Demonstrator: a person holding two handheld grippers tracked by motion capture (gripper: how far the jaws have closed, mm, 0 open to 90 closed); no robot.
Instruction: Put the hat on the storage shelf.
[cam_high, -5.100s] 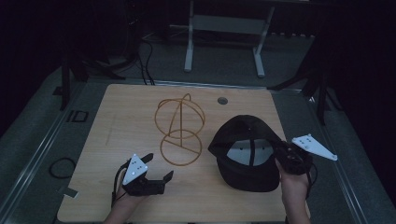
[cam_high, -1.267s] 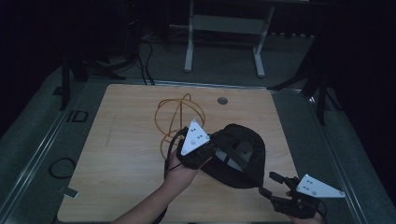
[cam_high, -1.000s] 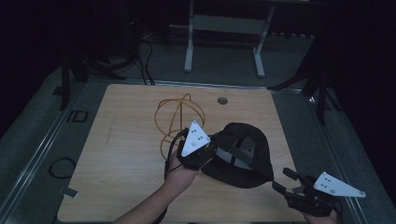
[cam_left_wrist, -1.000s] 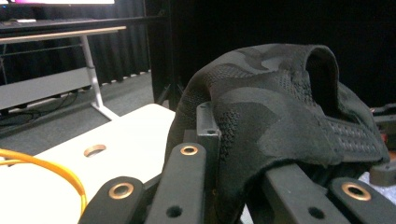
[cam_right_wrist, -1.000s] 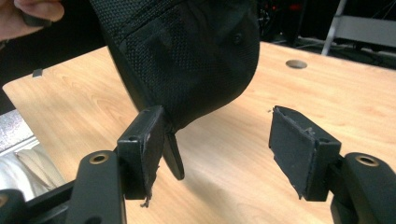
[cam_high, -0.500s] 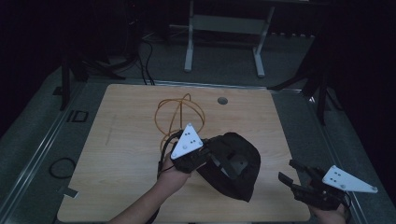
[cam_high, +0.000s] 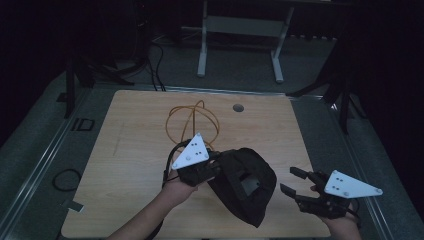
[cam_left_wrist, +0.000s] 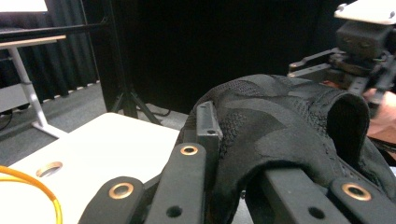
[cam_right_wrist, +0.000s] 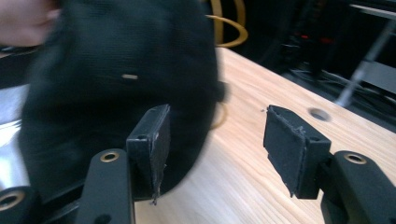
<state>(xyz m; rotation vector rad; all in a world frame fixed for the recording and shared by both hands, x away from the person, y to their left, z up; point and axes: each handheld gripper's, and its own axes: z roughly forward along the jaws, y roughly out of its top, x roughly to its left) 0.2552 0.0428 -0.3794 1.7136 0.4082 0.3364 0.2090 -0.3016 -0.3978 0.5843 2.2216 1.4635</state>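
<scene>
Now the left gripper (cam_high: 212, 167), clamped on the black fabric cap (cam_high: 245, 187), lifts it; next, the spread-jawed right gripper (cam_high: 294, 181) must help seat it on the orange wire stand (cam_high: 192, 120).

A black cap (cam_high: 242, 185) hangs over the near middle of the wooden table (cam_high: 135, 150), blocking the way between the two grippers. Just beyond the cap, an orange wire stand (cam_high: 192, 122) rises upright and bars that path. Left of the cap, bare tabletop lies open. Beyond the stand, a small round hole (cam_high: 238, 107) marks flat, open table.
</scene>
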